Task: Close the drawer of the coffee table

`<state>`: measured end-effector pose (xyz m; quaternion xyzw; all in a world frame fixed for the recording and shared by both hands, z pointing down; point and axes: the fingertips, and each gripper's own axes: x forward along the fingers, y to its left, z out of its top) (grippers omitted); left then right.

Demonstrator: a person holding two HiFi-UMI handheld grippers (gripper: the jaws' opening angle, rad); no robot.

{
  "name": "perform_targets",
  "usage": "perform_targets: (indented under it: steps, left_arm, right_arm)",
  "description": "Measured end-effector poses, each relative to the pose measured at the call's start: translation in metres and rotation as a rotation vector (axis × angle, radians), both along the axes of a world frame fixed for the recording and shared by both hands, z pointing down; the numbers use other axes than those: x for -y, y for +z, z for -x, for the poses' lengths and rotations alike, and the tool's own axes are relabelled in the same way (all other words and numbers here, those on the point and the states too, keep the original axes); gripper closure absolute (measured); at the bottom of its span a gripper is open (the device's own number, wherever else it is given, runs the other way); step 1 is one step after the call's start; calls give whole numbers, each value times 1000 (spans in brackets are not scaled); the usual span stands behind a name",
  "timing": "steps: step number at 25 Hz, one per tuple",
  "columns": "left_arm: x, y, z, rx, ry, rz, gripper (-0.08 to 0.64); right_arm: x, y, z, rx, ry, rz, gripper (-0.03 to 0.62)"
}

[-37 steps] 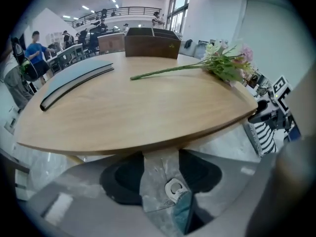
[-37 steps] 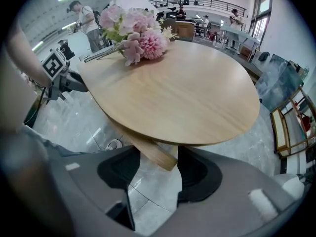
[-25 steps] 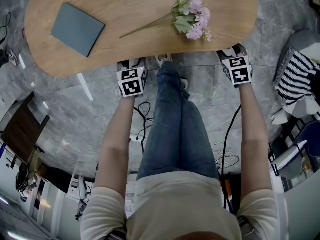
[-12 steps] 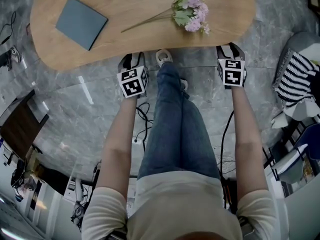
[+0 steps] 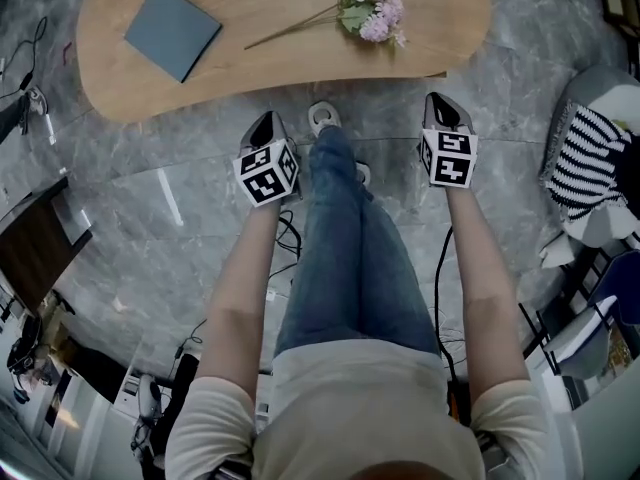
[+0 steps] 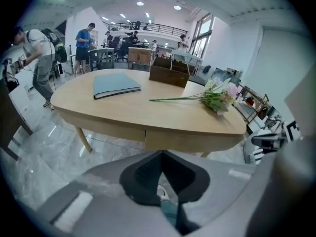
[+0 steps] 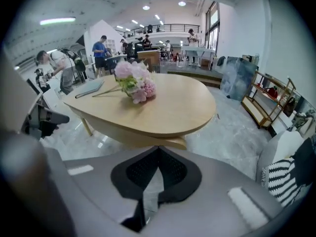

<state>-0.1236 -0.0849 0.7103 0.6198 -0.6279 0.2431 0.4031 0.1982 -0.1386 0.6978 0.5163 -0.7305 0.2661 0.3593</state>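
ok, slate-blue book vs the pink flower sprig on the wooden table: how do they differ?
The flat slate-blue rectangular book lies closed toward the left end in the head view; the pink flower sprig lies toward the right end. The book is a plain solid slab; the sprig has a bushy head, green leaves and a long thin stem pointing toward the book. Shared: both rest on the light oval wooden table, apart from each other.

light wood table [image 5: 430, 18], slate-blue book [image 5: 173, 31] upper left, pink flowers [image 5: 372, 8], grey marble floor [image 5: 150, 228], black-white striped cushion [image 5: 587, 163] at right.
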Motion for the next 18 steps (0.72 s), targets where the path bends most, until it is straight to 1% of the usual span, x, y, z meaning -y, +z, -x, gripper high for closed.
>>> perform_targets:
  steps: [4, 8, 12, 15, 18]
  left_arm:
    - [-12, -28, -16, -26, 16, -52, 558]
    - [-31, -61, -37, -86, 32, -77, 559]
    - [-45, -103, -50, -125, 42, -100, 558]
    - [-56, -142, -61, -166, 31, -118, 560]
    - [-63, -185, -72, -194, 33, -143, 559]
  right_arm:
    - [-16, -41, 21, 90, -3, -80, 591]
    - [-39, -87, 36, 159, -25, -129, 592]
    - [-60, -134, 44, 193, -47, -176, 592]
    - [-79, -167, 50, 229, -62, -177, 592]
    - [-95, -204, 57, 319, -58, -156, 592]
